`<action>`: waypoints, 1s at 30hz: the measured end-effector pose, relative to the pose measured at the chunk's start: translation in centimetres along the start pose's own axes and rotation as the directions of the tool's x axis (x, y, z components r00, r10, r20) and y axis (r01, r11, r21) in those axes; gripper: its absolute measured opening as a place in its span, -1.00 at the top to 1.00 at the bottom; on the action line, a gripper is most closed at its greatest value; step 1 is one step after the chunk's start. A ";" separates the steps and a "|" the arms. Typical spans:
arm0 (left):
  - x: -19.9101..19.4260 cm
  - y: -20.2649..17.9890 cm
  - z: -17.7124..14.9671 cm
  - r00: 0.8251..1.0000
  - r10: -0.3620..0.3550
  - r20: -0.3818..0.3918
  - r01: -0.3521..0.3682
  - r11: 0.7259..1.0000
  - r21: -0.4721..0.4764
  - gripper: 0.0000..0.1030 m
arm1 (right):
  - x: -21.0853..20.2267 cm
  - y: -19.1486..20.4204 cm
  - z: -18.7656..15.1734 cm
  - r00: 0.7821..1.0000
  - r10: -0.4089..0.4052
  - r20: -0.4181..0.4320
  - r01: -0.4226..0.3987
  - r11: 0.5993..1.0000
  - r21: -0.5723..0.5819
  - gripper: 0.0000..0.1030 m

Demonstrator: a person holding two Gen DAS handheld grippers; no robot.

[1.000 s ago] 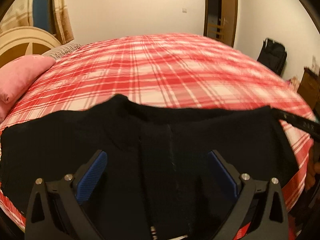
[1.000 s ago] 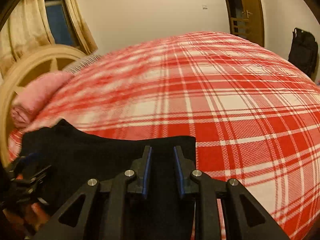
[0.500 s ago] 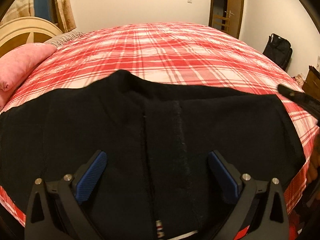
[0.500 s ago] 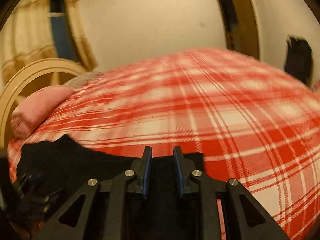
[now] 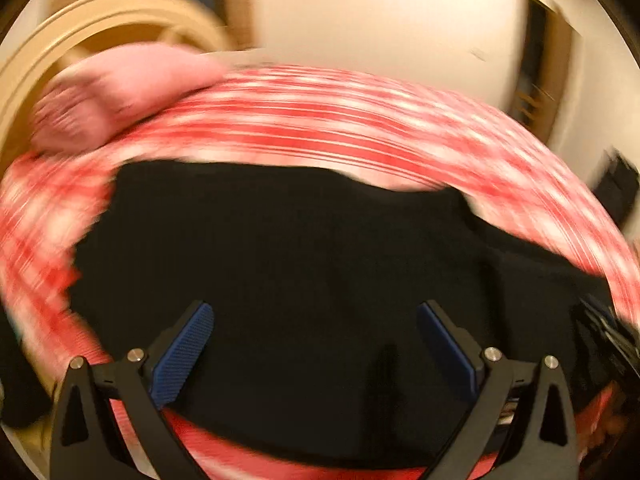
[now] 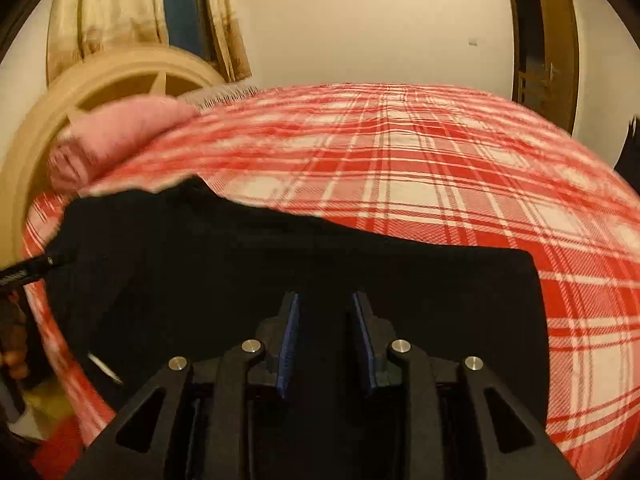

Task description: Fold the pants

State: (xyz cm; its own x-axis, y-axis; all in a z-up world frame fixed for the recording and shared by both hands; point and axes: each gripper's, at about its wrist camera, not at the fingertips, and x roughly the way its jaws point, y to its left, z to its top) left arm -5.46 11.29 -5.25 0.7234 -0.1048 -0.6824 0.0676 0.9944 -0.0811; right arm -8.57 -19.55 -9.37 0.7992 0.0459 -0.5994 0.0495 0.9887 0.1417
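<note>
Black pants (image 5: 304,264) lie spread on the red plaid bed near its front edge; they also show in the right wrist view (image 6: 280,264). My left gripper (image 5: 314,320) is wide open above the pants, its blue pads holding nothing. My right gripper (image 6: 326,312) hovers over the pants with its jaws narrowly apart; black cloth fills the gap behind them, and I cannot tell whether any is pinched. The left view is motion-blurred.
The red plaid bedspread (image 6: 440,168) covers the bed. A pink pillow (image 6: 120,136) lies by the cream headboard (image 6: 100,80) at far left. A brown door (image 6: 548,48) is at right. The left gripper's tip (image 6: 28,274) shows at the left edge.
The left gripper has swung left, so the pillow and headboard are now in its view. The right gripper has moved over more of the pants. Jaw openings look the same.
</note>
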 end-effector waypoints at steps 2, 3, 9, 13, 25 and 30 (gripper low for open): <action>-0.5 3.9 0.1 0.997 0.070 0.018 -0.067 0.991 -0.119 -1.00 | -1.1 1.4 0.7 0.998 0.053 0.038 -0.052 0.998 -0.029 0.33; -0.7 6.3 0.1 0.994 0.109 0.022 -0.103 0.977 -0.187 -1.00 | -1.6 2.2 0.9 0.996 0.080 0.050 -0.077 0.996 -0.053 0.23; -0.1 14.0 -0.9 0.980 0.191 -0.063 -0.199 0.884 -0.422 -1.00 | -1.9 9.3 1.0 0.978 0.205 0.039 -0.190 0.951 -0.244 -0.26; 1.4 16.5 -2.1 0.986 0.109 -0.124 -0.159 0.820 -0.549 -1.00 | -0.9 11.6 -0.1 0.974 0.224 -0.020 -0.221 0.933 -0.284 -0.26; 3.9 14.1 -0.8 0.983 0.158 -0.097 -0.186 0.836 -0.516 -0.76 | -1.2 9.8 0.1 0.981 0.192 -0.027 -0.194 0.967 -0.164 -0.26; 3.2 14.5 -0.7 0.988 0.148 -0.042 -0.148 0.834 -0.532 -0.15 | -1.2 8.6 0.2 0.984 0.179 -0.022 -0.180 0.979 -0.098 -0.26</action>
State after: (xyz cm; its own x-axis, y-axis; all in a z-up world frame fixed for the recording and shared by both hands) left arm -2.66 25.36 -9.07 0.6961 0.0433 -0.7167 -0.4160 0.8380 -0.3533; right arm -8.99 -11.13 -7.25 0.7820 0.2249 -0.5813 -0.1538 0.9734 0.1697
